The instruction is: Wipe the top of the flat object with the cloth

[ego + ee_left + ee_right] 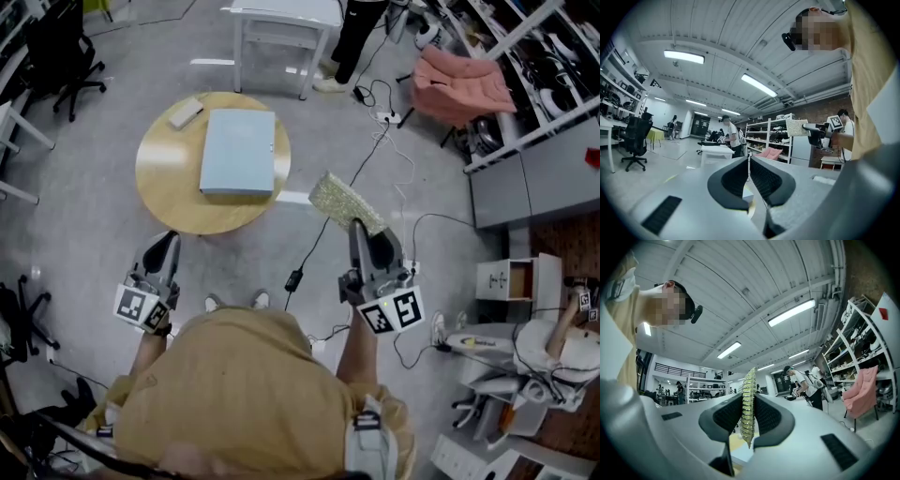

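Workshop with a grey floor. A round wooden table bears the flat blue box and a small grey block. The right gripper, off the table's near right edge, clamps the green cloth upright. The left gripper is closed and empty. Shelves and a pink chair stand at right.

A grey floor holds a round wooden table at upper centre, a white table at the top edge, and a pink chair beside shelving at upper right, under ceiling strip lights.
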Motion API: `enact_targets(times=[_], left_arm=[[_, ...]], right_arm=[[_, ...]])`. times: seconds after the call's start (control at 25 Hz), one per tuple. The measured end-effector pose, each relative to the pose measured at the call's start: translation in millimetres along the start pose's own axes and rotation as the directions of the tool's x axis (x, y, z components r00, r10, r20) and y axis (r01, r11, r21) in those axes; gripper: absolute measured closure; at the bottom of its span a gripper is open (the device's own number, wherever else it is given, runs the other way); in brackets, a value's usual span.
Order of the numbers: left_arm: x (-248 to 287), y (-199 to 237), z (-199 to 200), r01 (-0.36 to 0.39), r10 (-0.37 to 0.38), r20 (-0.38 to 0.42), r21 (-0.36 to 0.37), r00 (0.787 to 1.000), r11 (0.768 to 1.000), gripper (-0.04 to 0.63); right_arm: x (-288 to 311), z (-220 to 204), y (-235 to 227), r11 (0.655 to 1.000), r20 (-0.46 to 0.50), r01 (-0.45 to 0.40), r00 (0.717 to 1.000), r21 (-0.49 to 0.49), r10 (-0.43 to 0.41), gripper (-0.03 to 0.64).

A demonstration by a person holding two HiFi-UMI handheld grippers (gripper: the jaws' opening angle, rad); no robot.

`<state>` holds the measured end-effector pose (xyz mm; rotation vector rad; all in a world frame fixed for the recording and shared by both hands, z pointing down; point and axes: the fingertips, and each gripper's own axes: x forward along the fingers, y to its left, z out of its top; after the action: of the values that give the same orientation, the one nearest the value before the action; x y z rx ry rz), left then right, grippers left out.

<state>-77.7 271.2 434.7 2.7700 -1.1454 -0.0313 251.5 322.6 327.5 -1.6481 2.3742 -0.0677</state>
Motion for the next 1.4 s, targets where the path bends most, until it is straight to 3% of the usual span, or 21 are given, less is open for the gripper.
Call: enact_targets(times=[0.52, 0.8, 1.0, 1.4], left_arm=[[7.2, -15.1, -23.4, -0.139, 0.139, -0.005, -0.003, 0.990, 0.990, 0.580], [9.0, -6.5, -17.2, -0.160, 0.161, -0.017, 0.007, 0.987, 0.987, 0.580], [28.3, 3.0, -20.6, -0.126, 0.126, -0.022, -0.008, 0.992, 0.992, 0.580], [105.0, 101.0, -32.9, 0.019, -0.022, -0.031, -0.092, 0.999, 0.996, 0.580]], right_arm=[[8.1, -34.5, -33.7, 0.989, -0.040, -0.128, 0.991, 0.070, 0.131, 0.555], [17.0, -41.2, -34.8, 0.985, -0.043, -0.135, 0.989, 0.110, 0.140, 0.555], [27.8, -46.3, -39.2, 0.988, -0.056, -0.110, 0.992, 0.110, 0.117, 0.555], [142.3, -67.8, -33.7, 0.995, -0.082, -0.037, 0.996, 0.089, 0.044, 0.555]])
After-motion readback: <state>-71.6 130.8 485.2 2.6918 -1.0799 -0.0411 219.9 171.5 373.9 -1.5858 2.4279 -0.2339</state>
